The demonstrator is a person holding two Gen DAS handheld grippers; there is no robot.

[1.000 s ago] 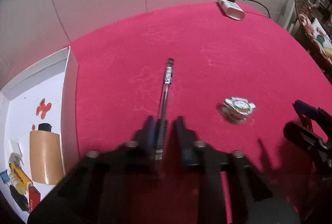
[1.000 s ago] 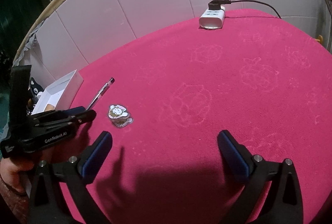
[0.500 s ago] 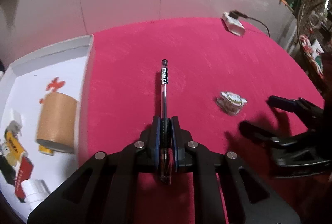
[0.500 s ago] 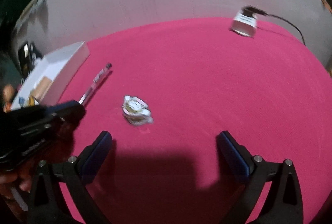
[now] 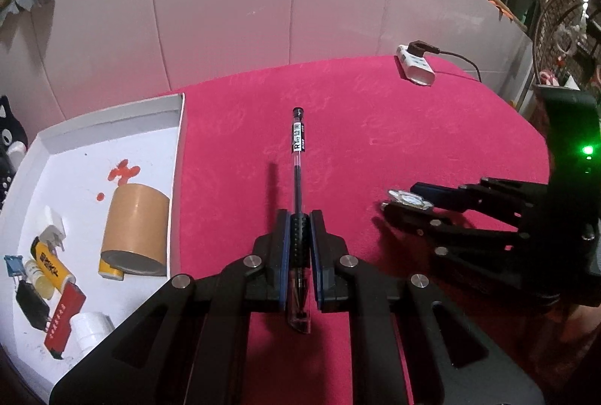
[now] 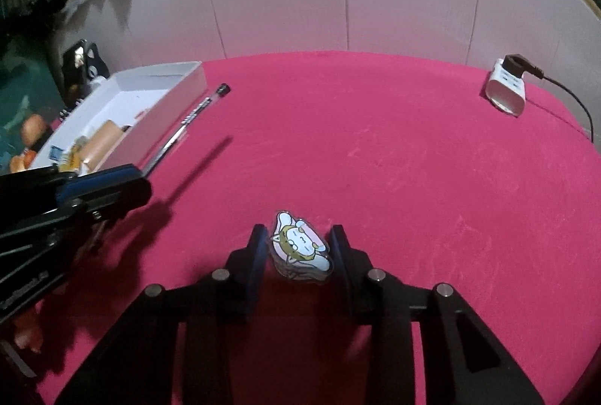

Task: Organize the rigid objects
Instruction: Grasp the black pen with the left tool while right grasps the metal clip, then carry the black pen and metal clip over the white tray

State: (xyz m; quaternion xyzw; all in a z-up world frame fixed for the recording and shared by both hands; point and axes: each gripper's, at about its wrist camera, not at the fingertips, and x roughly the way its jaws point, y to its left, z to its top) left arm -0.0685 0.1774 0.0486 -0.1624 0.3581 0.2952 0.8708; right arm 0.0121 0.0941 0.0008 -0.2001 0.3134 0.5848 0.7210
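Pale tiled wall curves behind a table draped in a crimson cloth, with everything past the table edge sunk in darkness. On the left wrist view the left gripper has its two fingers pressed tight against the black ribbed grip of a clear pen, which juts straight ahead with its capped end raised off the cloth; the pen's near tip is partly masked by the finger blocks. Just left of it sits a white box whose far-left side is cut off by the frame. Inside lie a brown tape roll, a yellow tube, a red flat piece and several small items too crowded and dim to identify. Seen from its own camera, the right gripper has its fingers narrowed around a cartoon badge lying on the cloth; whether the pads actually touch its edges cannot be told, since the badge's near rim sits in shadow between them. From the left view, that badge is mostly hidden behind the right gripper's fingers. A white power strip with a dark plug rests near the far wall, its cable trailing off the table edge.
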